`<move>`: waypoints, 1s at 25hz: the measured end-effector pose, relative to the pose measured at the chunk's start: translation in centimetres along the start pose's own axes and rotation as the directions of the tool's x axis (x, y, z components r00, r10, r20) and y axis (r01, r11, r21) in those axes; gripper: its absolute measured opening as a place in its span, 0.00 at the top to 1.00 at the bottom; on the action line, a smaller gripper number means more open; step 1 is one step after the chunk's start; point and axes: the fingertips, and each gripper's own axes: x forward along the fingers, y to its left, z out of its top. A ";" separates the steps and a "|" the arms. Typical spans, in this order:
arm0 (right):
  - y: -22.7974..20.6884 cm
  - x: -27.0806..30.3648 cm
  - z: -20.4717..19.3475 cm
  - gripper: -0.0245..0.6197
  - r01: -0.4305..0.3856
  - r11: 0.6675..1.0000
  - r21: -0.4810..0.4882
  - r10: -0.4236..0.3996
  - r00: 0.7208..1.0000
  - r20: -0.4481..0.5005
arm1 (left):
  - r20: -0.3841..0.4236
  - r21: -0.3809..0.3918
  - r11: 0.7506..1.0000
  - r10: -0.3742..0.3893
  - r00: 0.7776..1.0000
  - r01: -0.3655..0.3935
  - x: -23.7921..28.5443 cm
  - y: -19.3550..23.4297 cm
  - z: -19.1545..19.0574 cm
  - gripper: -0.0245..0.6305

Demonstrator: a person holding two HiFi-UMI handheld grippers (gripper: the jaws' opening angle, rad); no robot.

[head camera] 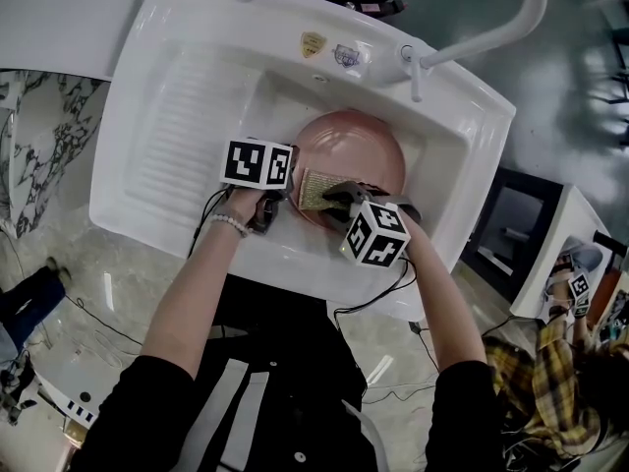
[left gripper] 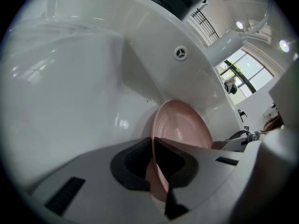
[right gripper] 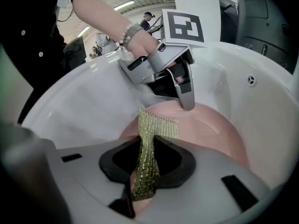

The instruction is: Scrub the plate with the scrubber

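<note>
Task status: scrubbing appears to be under way, not finished.

- The plate (head camera: 359,146), pink, stands tilted in the basin of a white sink (head camera: 162,37), right of centre in the head view.
- The left gripper (left gripper: 153,146) is clenched on the plate's near rim. Its own view shows the rim edge-on, nipped between the pads, and this grip props the plate up.
- The right gripper (right gripper: 144,164) is grasping the scrubber (right gripper: 150,134), a yellow-green mesh pad. The pad's free end lies on the plate's face near the lower left rim, just beside the left gripper's tip.
- No water, foam or soil is visible on the plate, so how much of the face has been covered cannot be told. Judgement: contact is at one edge only — the centre and the far half remain to be worked, and the back too if it is required.

Surface and room:

- The sink has a ribbed washboard (head camera: 182,136) at the left of the frame and a white tap (head camera: 491,32) arching in from the upper right. The basin looks dry and clean.
- The floor (head camera: 88,273) is grey and glossy, with cables trailing across it.
- A second person (head camera: 550,382) in a checked shirt shows at the lower right edge — not involved.
</note>
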 end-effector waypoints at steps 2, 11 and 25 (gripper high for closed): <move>0.7 -0.2 0.3 0.84 -0.051 0.998 0.022 0.051 0.999 0.012 | 0.000 0.000 1.000 0.001 1.000 -0.001 0.0 0.0 0.0 0.94; 3.5 -1.6 1.0 0.84 -0.202 0.974 0.101 0.196 0.978 0.067 | -0.001 0.005 1.000 0.004 1.000 -0.004 0.1 0.0 0.0 0.94; -8.2 -5.2 -1.8 0.84 0.408 0.911 -0.059 -0.410 0.911 -0.035 | 0.000 0.002 1.000 0.000 1.000 0.000 0.1 0.0 0.1 0.94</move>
